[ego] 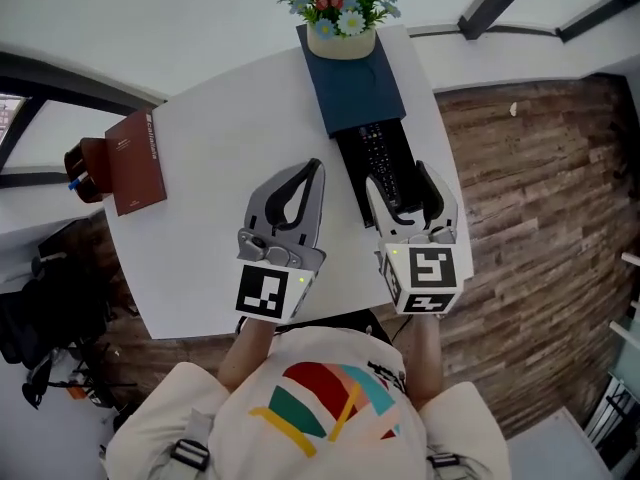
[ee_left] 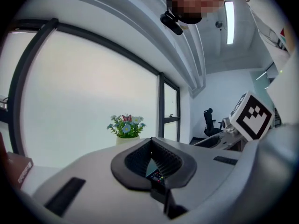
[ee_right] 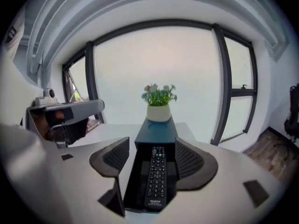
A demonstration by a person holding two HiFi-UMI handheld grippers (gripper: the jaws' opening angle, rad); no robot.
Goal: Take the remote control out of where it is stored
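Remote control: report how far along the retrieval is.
Done: the drawer stands pulled out of the blue box, with the remote control lying exposed inside. In hand: the right gripper is open over the drawer, the remote between its jaws but not gripped. The left gripper is shut and empty. Left: close on the remote and lift it out.

Two tools (ego: 318, 165) (ego: 398, 178), one remote control (ego: 383, 163), one box (ego: 355, 83), one flowerpot (ego: 341, 40), one book (ego: 135, 160)

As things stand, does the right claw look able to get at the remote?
Likely yes: the remote lies uncovered in the pulled-out tray, and the right claw stands open astride it, nothing in between.
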